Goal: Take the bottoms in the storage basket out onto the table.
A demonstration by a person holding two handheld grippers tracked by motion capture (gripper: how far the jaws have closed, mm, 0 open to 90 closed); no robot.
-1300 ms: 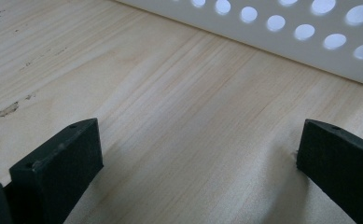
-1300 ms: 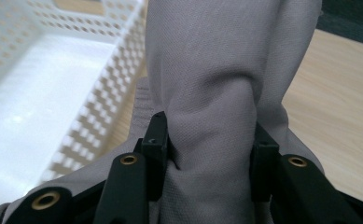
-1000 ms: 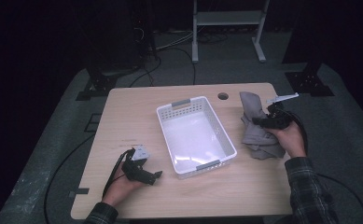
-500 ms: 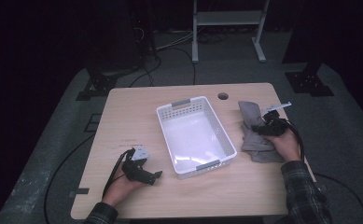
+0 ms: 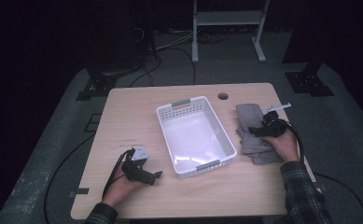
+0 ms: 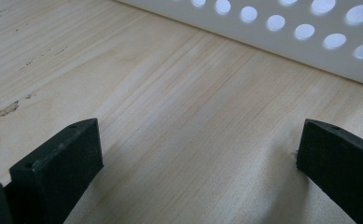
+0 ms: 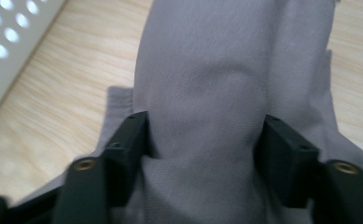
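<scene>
Right gripper (image 5: 259, 131) sits lower than a second ago, now down on the grey cloth (image 5: 254, 135) at the table's right side, just right of the white basket (image 5: 195, 136). In the earlier high views the cloth looks bunched up higher under the hand; now it lies flatter on the wooden table (image 5: 132, 116) (still rumpled, not folded neatly).

Its jaws have just been opening. In the right gripper view a fold of the cloth (image 7: 207, 93) bulges up between the two black jaws, and the fabric touches the inner faces on both sides, so the cloth is between them. The pads look spread around the fold rather than clamping it hard; I read it as let go, or nearly so (hard to be sure with the fabric filling the gap).

Left gripper (image 5: 144, 173) is parked at the near left of the table, same spot as in both earlier pictures, jaws spread wide with bare wood between them in its own view; basket wall (image 6: 282, 32) with round holes is just ahead.

Meaning for the work: the cloth appears set down on the table beside the basket, not in it. The basket is empty. Likely next is a re-grip at a better spot, then a lift toward the basket, judging by the layout only.
</scene>
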